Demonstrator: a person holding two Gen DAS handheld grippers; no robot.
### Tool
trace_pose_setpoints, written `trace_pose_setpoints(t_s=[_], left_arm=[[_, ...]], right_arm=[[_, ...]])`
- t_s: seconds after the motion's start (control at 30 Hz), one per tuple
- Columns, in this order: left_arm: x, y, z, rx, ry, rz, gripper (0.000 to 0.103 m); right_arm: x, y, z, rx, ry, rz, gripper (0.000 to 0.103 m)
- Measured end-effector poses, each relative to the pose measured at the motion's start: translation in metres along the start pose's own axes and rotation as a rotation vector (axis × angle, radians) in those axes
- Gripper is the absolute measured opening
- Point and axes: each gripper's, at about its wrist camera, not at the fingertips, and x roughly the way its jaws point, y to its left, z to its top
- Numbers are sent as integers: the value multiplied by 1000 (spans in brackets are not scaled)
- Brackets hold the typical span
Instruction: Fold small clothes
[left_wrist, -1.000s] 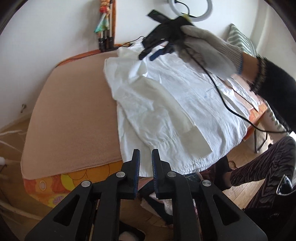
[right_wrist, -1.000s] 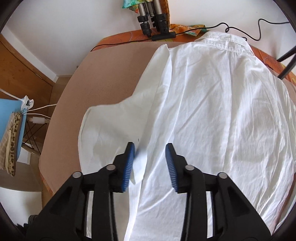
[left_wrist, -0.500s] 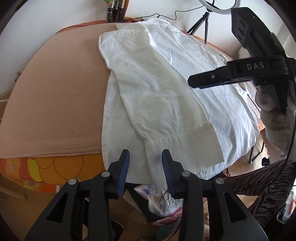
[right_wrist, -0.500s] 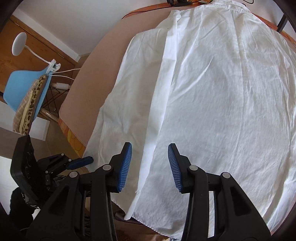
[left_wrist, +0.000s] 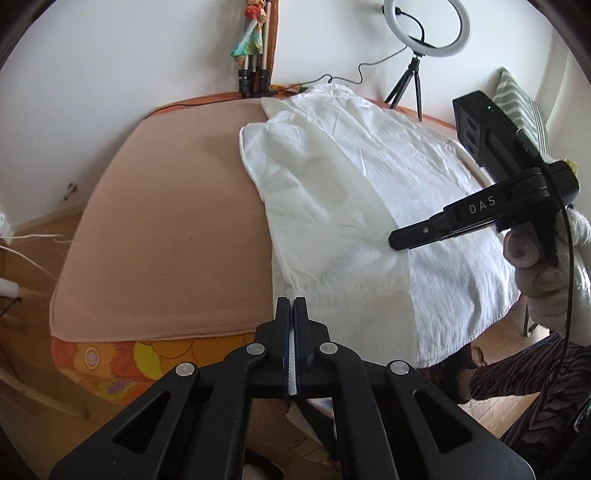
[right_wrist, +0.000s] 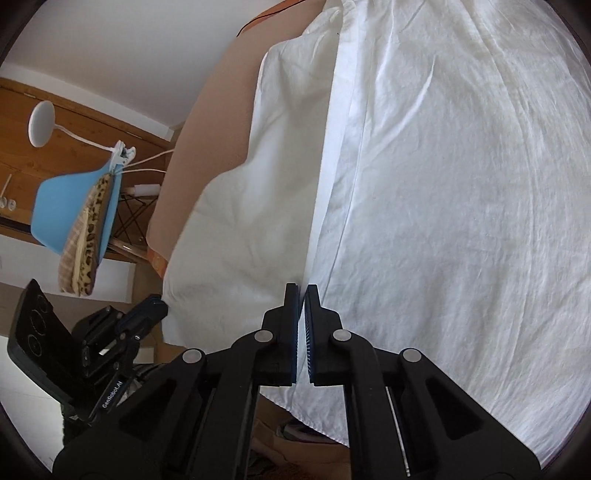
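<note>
A white shirt (left_wrist: 369, 192) lies back-up on the beige padded table (left_wrist: 166, 221), its left side and sleeve (left_wrist: 314, 206) folded over the body. My left gripper (left_wrist: 291, 301) is at the near hem, jaws closing, and a strip of white fabric shows pinched between the pads. In the right wrist view the shirt (right_wrist: 443, 184) fills the frame. My right gripper (right_wrist: 303, 288) is closing on the long folded edge near the hem, pads pressed on the cloth. The right gripper (left_wrist: 393, 242) reaches in from the right in a gloved hand (left_wrist: 535, 266). The left gripper (right_wrist: 147, 308) shows at lower left.
A ring light on a tripod (left_wrist: 424, 29) and another tripod with a doll (left_wrist: 253, 55) stand at the table's far edge, with a cable. A floral cloth (left_wrist: 129, 354) hangs at the near edge. A blue chair (right_wrist: 74, 199) and a white lamp (right_wrist: 40, 123) stand left of the table.
Both grippers stood open over the shirt half a second ago; now each is closed on cloth. The right one came down along the folded edge to the hem.
</note>
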Motion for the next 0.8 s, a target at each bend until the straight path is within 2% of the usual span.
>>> trace_pose_setpoints(t_s=[0.1,0.17,0.3,0.37,0.43,0.53,0.57,0.6,0.63,0.67,0.7,0.8], left_arm=[[8,2,-2,25,60,20,1],[3,3,0,30,45,34,3],[-14,7,3,-7,-19,23,17],[-11,13,3,-48,-30,-2,43],[-1,16,2,-75,-18,-3,47],[15,23,-1,-144,11,-45,47],[20,25,-2,-158,18,-46,47],[26,26,-3,-168,29,-48,47],[29,27,-5,-177,39,-59,47],[33,28,-6,-187,46,-77,47],[37,30,-6,-199,51,-85,47],[45,31,-9,-229,62,-128,47]], right_arm=[[-2,12,-2,-87,-1,-121,5],[-19,20,-1,-142,-39,-182,5],[-60,14,-1,-135,-109,-166,6],[-74,11,7,-137,-142,-179,8],[-81,13,21,-135,-162,-172,8],[-83,29,52,-154,-171,-154,10],[-83,35,63,-166,-176,-150,13],[-77,46,75,-170,-179,-150,28],[-75,54,87,-171,-187,-149,47],[-72,62,99,-171,-193,-140,55],[-69,69,112,-173,-195,-128,60],[-46,91,151,-158,-183,-141,60]])
